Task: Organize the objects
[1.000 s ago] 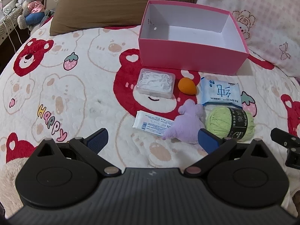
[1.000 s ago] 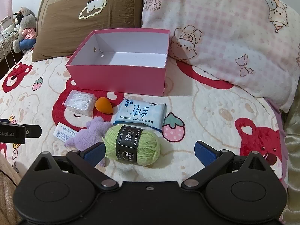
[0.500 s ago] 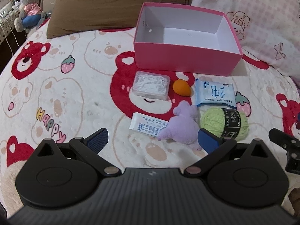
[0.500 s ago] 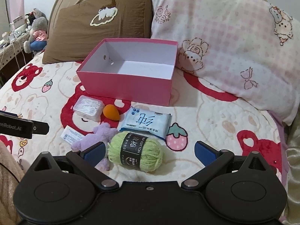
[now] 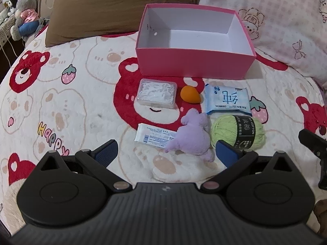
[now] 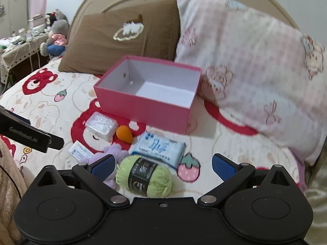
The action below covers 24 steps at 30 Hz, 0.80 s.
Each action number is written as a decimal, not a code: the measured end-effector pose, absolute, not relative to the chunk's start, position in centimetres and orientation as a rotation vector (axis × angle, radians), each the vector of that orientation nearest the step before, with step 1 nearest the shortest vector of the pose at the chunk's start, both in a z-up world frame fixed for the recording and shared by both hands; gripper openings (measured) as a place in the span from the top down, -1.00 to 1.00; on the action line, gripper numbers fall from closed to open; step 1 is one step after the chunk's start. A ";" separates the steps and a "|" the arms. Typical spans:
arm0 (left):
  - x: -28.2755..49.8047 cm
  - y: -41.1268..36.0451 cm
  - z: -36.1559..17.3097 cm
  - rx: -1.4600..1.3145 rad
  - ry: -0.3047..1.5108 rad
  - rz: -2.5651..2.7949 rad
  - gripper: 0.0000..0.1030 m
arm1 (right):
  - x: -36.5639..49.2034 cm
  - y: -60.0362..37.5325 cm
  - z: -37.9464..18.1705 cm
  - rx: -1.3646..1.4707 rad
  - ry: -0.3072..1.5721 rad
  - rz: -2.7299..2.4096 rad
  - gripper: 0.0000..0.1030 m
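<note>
An open pink box [image 5: 194, 63] with a white inside stands empty on the bed; it also shows in the right wrist view [image 6: 143, 106]. In front of it lie a clear floss-pick case [image 5: 156, 92], an orange sponge [image 5: 190, 94], a blue tissue pack [image 5: 227, 100], a white packet [image 5: 152, 135], a purple plush toy [image 5: 193, 135] and a green yarn ball [image 5: 238, 132]. My left gripper [image 5: 165, 150] is open, just short of the plush toy. My right gripper [image 6: 163, 166] is open above the yarn ball [image 6: 144, 176].
A brown pillow [image 5: 122, 6] and a pink checked pillow [image 5: 276, 20] lie behind the box. Stuffed toys [image 5: 22, 14] sit at the far left beside the bed. The bedspread [image 5: 61, 102] has a red bear print.
Both grippers have drawn back and lifted, so the objects look smaller and farther. The right view has tilted up toward the headboard. No object has moved.
</note>
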<state>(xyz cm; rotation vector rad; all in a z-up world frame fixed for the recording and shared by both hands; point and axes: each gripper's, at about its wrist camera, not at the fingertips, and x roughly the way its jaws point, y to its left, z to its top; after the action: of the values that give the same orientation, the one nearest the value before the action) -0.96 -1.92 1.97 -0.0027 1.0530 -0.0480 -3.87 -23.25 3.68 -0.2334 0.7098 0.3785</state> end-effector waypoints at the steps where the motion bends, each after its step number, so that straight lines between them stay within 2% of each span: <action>1: -0.9 -2.0 2.1 -0.001 1.053 -0.052 -1.00 | -4.0 -23.3 3.9 -0.239 0.692 0.386 -0.98; 12: 0.0 -4.5 4.4 0.024 1.025 -0.132 -1.00 | -5.4 -23.9 5.9 -0.292 0.533 0.506 -0.98; 17: -0.6 -6.2 6.3 0.049 0.914 -0.170 -1.00 | -4.5 -24.6 5.3 -0.267 0.609 0.572 -0.98; 24: 1.4 -8.1 4.9 -0.038 1.022 -0.330 -1.00 | -3.7 -25.1 3.9 -0.237 0.690 0.603 -0.98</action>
<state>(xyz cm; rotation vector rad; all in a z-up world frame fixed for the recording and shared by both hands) 1.36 -8.06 4.89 -0.0377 1.0220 -0.3302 -3.72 -25.06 3.93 -0.2367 0.6899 0.6031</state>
